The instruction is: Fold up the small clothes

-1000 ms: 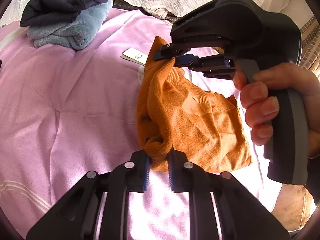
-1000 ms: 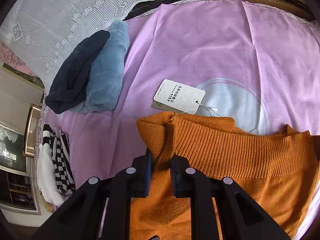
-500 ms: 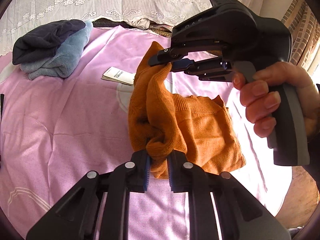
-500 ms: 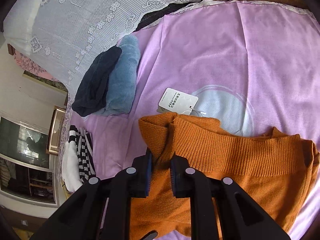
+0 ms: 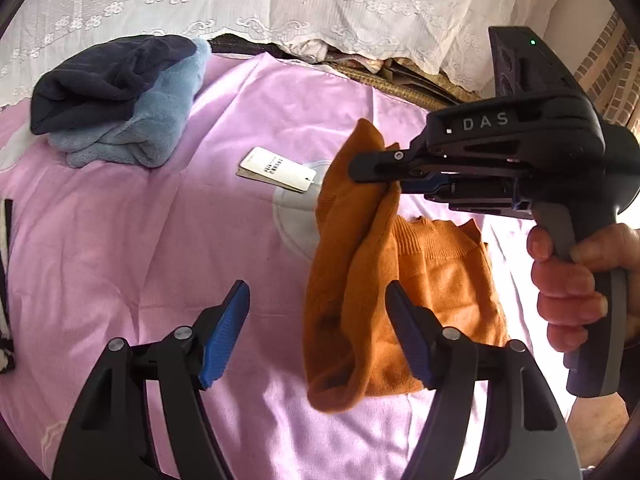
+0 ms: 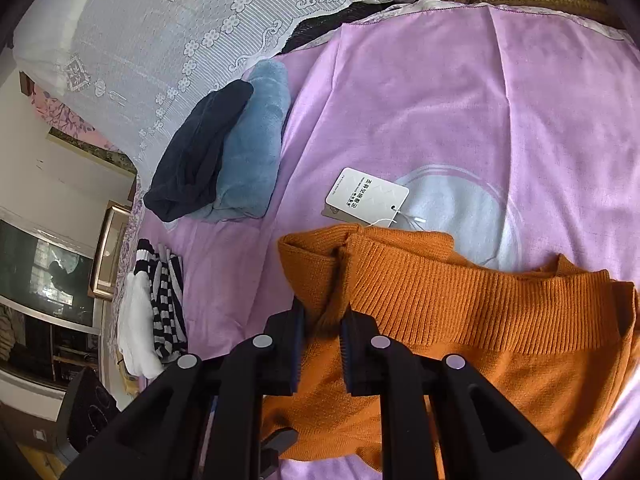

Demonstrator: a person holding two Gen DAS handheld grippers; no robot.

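An orange knit sweater (image 5: 432, 276) lies partly folded on the pink sheet (image 5: 160, 240). My right gripper (image 6: 322, 316) is shut on a ribbed edge of the sweater (image 6: 460, 304) and holds that edge lifted, so a fold of cloth hangs down. In the left wrist view the right gripper (image 5: 360, 166) pinches the top of the hanging fold. My left gripper (image 5: 318, 320) is open, with the hanging fold between its blue pads (image 5: 224, 332), touching neither. A white hang tag (image 6: 366, 196) tied to the sweater rests on the sheet.
A folded stack of a dark navy piece (image 5: 108, 76) on a light blue fleece piece (image 5: 156, 120) sits at the far left. A black-and-white striped garment (image 6: 160, 300) lies at the sheet's left edge. A white lace cloth (image 5: 280, 0) hangs behind the bed.
My left gripper opened and let go of the sweater's lower fold, which now hangs free. My right gripper kept its grip and lifted the edge a little higher.
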